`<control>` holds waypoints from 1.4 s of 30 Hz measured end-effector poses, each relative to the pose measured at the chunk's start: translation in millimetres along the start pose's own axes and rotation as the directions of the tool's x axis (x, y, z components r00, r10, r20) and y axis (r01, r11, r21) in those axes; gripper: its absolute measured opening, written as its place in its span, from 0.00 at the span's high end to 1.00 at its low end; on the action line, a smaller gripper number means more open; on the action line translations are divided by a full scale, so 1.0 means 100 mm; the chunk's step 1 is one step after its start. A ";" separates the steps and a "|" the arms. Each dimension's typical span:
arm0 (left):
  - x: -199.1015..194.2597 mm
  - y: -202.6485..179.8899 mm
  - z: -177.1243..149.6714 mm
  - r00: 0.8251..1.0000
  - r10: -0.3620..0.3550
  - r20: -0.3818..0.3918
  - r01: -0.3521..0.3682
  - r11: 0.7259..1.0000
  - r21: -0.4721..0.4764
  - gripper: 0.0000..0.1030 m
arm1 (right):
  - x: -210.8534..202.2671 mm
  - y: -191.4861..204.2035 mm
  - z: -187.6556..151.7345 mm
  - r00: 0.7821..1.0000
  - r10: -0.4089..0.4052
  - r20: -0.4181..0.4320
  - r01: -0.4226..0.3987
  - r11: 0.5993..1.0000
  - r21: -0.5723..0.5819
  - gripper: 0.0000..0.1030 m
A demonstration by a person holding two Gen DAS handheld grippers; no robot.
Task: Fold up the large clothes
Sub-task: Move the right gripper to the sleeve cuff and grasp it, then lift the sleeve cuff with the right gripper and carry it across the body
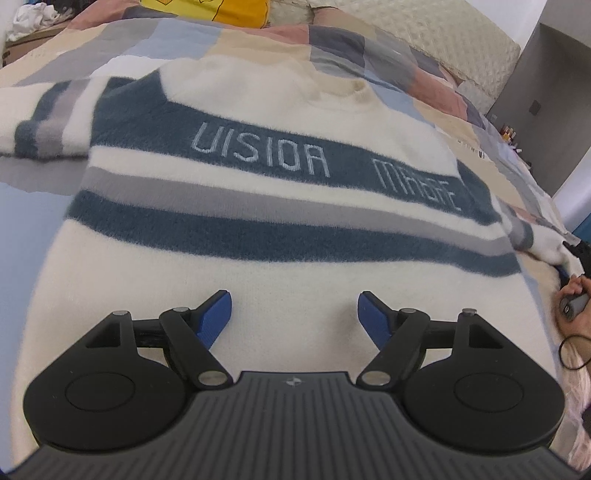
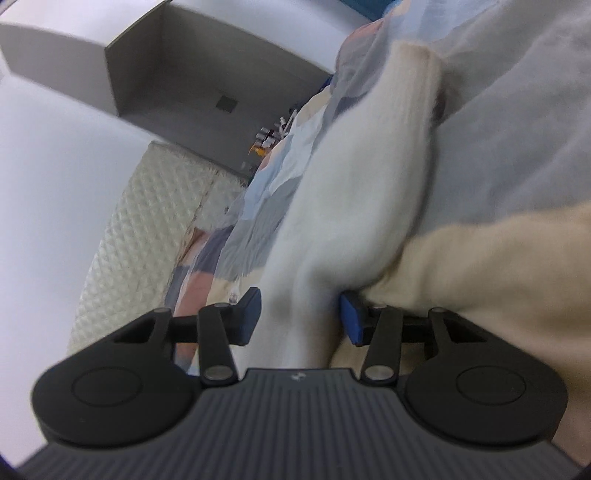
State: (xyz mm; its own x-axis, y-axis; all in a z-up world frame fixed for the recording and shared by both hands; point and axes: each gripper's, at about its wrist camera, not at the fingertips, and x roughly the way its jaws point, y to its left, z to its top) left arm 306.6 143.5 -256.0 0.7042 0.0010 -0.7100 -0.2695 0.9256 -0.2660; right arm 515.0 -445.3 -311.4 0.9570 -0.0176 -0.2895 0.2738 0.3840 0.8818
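Note:
A fuzzy cream sweater [image 1: 280,258] with dark teal and grey stripes and pale lettering lies flat, front up, on the bed. Its left sleeve [image 1: 55,125] lies out to the left. My left gripper [image 1: 295,314] hovers open over the cream lower part, with nothing between its blue fingers [image 1: 216,317]. At the right edge, the right sleeve [image 1: 546,243] runs into my right gripper [image 1: 565,273], held by a hand [image 1: 576,291]. In the right wrist view the cream sleeve [image 2: 351,203] fills the gap of my right gripper [image 2: 301,314], both pads against the cloth.
A patchwork quilt [image 1: 258,40] in pastel blocks covers the bed. A yellow cloth [image 1: 221,11] lies at the far end by a quilted cream headboard [image 1: 443,37]. A grey cabinet [image 1: 535,92] and small bottles [image 1: 508,133] stand to the right.

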 end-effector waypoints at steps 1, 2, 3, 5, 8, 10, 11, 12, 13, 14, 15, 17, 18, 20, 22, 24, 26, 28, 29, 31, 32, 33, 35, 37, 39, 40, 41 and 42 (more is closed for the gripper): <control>0.00 -0.01 0.00 1.000 0.002 0.000 -0.002 1.000 0.002 0.23 | 0.01 0.00 0.04 1.000 -0.008 0.007 0.008 1.000 -0.007 0.52; 0.01 -0.01 0.01 1.000 0.003 -0.001 -0.003 1.000 0.003 0.22 | 0.06 0.03 0.08 1.000 -0.019 0.016 0.019 1.000 -0.017 0.52; 0.02 -0.01 0.01 1.000 0.005 -0.002 -0.005 1.000 0.004 0.22 | 0.10 0.04 0.14 0.999 -0.034 0.024 0.035 0.999 -0.028 0.52; 0.03 -0.02 0.01 1.000 0.010 -0.004 -0.010 1.000 0.012 0.22 | 0.14 0.07 0.25 0.998 -0.058 0.040 0.060 0.998 -0.036 0.52; 0.06 -0.03 -0.01 1.000 0.026 -0.010 -0.025 0.999 0.023 0.22 | 0.17 0.08 0.45 0.996 -0.070 0.050 0.071 0.997 -0.013 0.51; 0.08 -0.06 -0.02 0.999 0.040 -0.014 -0.039 0.998 0.039 0.22 | 0.15 0.09 0.58 0.994 -0.080 0.072 0.082 0.996 -0.033 0.50; 0.09 -0.08 -0.02 0.999 0.048 -0.015 -0.047 0.998 0.049 0.22 | 0.13 0.07 0.63 0.993 -0.090 0.074 0.094 0.995 -0.046 0.51; 0.09 -0.09 -0.02 0.998 0.054 -0.015 -0.053 0.997 0.056 0.22 | 0.12 0.06 0.66 0.992 -0.103 0.076 0.108 0.993 -0.057 0.55; 0.10 -0.10 -0.03 0.998 0.058 -0.015 -0.057 0.997 0.060 0.22 | 0.12 0.04 0.68 0.992 -0.110 0.067 0.114 0.991 -0.065 0.69; 0.10 -0.11 -0.02 0.998 0.061 -0.016 -0.060 0.996 0.062 0.22 | 0.15 0.02 0.70 0.992 -0.113 0.052 0.116 0.991 -0.066 0.81; 0.10 -0.11 -0.02 0.998 0.062 -0.018 -0.061 0.996 0.063 0.22 | 0.16 -0.01 0.70 0.992 -0.116 0.040 0.119 0.990 -0.071 0.84; 0.09 -0.10 -0.02 0.998 0.060 -0.019 -0.059 0.997 0.055 0.22 | 0.14 0.00 0.70 0.993 -0.112 0.035 0.115 0.987 -0.110 0.88; 0.08 -0.09 -0.01 0.998 0.060 -0.019 -0.059 0.997 0.053 0.22 | 0.13 0.02 0.69 0.993 -0.112 0.037 0.116 0.985 -0.128 0.89; 0.07 -0.09 -0.01 0.998 0.065 -0.018 -0.064 0.996 0.056 0.22 | 0.10 0.09 0.70 0.994 -0.103 0.047 0.109 0.983 -0.146 0.89; 0.08 -0.11 -0.01 0.997 0.079 -0.017 -0.078 0.994 0.075 0.22 | 0.07 0.21 0.72 0.994 -0.088 0.060 0.096 0.984 -0.153 0.89; 0.09 -0.10 0.00 0.996 0.083 -0.021 -0.081 0.993 0.080 0.22 | 0.04 0.39 0.74 0.996 -0.056 0.063 0.066 0.983 -0.174 0.90; 0.09 -0.10 0.01 0.996 0.084 -0.029 -0.081 0.993 0.081 0.22 | 0.01 0.61 0.74 0.998 -0.026 0.063 0.038 0.977 -0.209 0.90; 0.10 -0.11 0.02 0.994 0.097 -0.054 -0.091 0.991 0.094 0.22 | -0.07 0.86 0.70 0.998 0.020 0.052 -0.006 0.969 -0.248 0.90; 0.10 -0.13 0.03 0.993 0.103 -0.064 -0.096 0.990 0.108 0.22 | -0.11 1.00 0.68 0.998 0.043 0.045 -0.029 0.961 -0.274 0.90; 0.06 -0.10 0.04 0.992 0.096 -0.078 -0.089 0.992 0.093 0.22 | -0.24 1.28 0.61 0.996 0.090 0.024 -0.076 0.938 -0.339 0.90; 0.03 -0.09 0.05 0.993 0.087 -0.081 -0.080 0.993 0.085 0.22 | -0.31 1.41 0.56 0.993 0.115 0.011 -0.103 0.924 -0.369 0.90; 0.00 -0.06 0.05 0.993 0.075 -0.086 -0.069 0.995 0.075 0.22 | -0.38 1.55 0.48 0.991 0.137 -0.006 -0.127 0.906 -0.403 0.90; -0.08 -0.01 0.07 0.995 0.055 -0.087 -0.051 0.997 0.049 0.22 | -0.51 1.83 0.32 0.984 0.172 -0.036 -0.169 0.868 -0.468 0.90; -0.18 0.08 0.09 0.996 0.036 -0.079 -0.036 0.999 0.009 0.22 | -0.63 2.09 0.16 0.976 0.208 -0.066 -0.211 0.831 -0.515 0.90; -0.29 0.16 0.11 0.998 0.025 -0.063 -0.025 1.000 -0.006 0.22 | -0.76 2.36 -0.02 0.964 0.248 -0.094 -0.258 0.796 -0.548 0.90; -0.34 0.20 0.13 0.998 0.026 -0.056 -0.026 1.000 -0.006 0.22 | -0.82 2.47 -0.12 0.958 0.265 -0.108 -0.279 0.781 -0.559 0.90; -0.40 0.24 0.16 0.999 0.024 -0.047 -0.025 1.000 -0.010 0.22 | -0.88 2.58 -0.21 0.953 0.277 -0.124 -0.298 0.768 -0.567 0.90; -0.46 0.28 0.19 0.999 0.016 -0.031 -0.017 1.000 -0.018 0.22 | -0.96 2.71 -0.33 0.946 0.291 -0.146 -0.320 0.753 -0.575 0.90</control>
State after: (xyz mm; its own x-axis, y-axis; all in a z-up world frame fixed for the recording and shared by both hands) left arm 279.2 176.5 -218.3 0.6790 0.0044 -0.7341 -0.2934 0.9183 -0.2659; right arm 493.9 -309.2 -56.8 0.9707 0.2296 -0.0713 -0.1555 0.8258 0.5420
